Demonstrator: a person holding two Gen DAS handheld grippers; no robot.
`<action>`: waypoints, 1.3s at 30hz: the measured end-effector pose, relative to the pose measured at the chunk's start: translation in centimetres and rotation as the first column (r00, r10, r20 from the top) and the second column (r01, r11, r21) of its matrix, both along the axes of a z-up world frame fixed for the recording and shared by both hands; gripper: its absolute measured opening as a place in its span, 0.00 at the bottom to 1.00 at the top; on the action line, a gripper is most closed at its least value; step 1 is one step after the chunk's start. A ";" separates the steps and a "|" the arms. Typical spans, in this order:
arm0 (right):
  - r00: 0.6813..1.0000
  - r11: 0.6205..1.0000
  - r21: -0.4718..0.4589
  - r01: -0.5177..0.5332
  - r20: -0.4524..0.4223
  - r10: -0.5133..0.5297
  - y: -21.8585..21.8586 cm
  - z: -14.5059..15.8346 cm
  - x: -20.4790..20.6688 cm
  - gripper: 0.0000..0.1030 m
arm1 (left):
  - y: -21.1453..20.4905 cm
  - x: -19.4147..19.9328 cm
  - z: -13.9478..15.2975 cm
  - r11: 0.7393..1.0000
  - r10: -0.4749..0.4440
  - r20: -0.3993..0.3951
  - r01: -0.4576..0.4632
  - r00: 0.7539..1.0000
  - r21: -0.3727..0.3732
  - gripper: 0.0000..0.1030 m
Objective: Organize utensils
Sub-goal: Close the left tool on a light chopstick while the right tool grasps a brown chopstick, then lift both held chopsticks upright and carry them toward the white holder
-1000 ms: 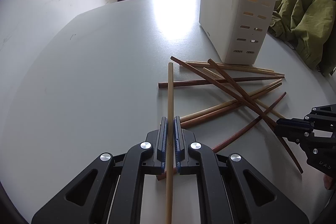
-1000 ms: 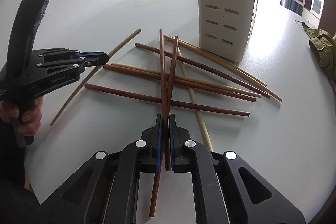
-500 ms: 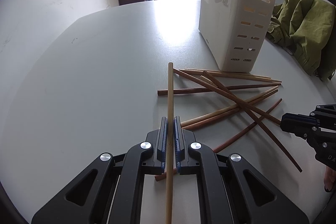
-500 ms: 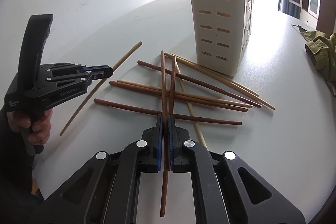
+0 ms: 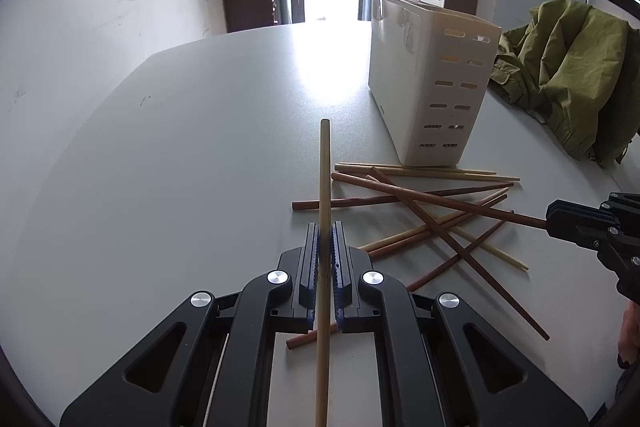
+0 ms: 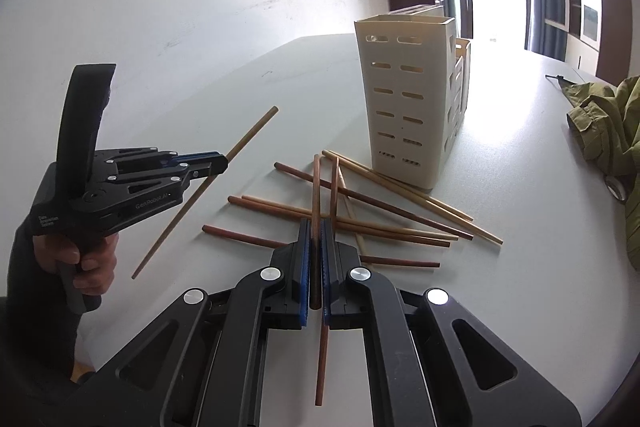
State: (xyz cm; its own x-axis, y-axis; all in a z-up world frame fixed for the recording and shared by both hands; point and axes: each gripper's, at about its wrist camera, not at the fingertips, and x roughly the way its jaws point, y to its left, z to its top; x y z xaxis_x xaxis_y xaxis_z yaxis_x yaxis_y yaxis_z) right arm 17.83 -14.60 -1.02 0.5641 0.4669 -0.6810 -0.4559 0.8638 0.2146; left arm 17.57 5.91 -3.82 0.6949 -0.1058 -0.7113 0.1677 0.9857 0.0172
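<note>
Now our left gripper (image 5: 325, 251) raised, jaws clenched on a pale chopstick (image 5: 324, 187) pointing up-frame, right gripper (image 6: 316, 251) gripping a dark chopstick (image 6: 317, 195) likewise lengthwise, above the worktop (image 5: 180, 167).

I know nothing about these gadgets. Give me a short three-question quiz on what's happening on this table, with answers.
1. True or false: the left gripper holds a dark brown chopstick.
2. What stands behind the chopstick pile?
A. a glass jar
B. a cream slotted holder
C. a metal pot
3. Fill in: the right gripper has its jaws shut on a ____ chopstick.

Key:
1. False: it holds the light chopstick.
2. B: the cream slotted holder.
3. Dark: the dark chopstick.
</note>
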 end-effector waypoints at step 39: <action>0.997 0.984 -0.171 -0.055 -0.062 0.044 1.5 -1.9 1.4 0.56 | -0.5 0.3 -0.2 1.000 -0.017 0.008 0.017 1.000 -0.023 0.06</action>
State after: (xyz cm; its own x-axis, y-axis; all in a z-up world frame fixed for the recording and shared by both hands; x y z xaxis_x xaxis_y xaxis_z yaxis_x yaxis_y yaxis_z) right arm 19.24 -13.09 -2.91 0.5005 0.3661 -0.7845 -0.4901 0.8668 0.0918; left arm 17.85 5.42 -4.06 0.6984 -0.1342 -0.7030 0.1847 0.9828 -0.0042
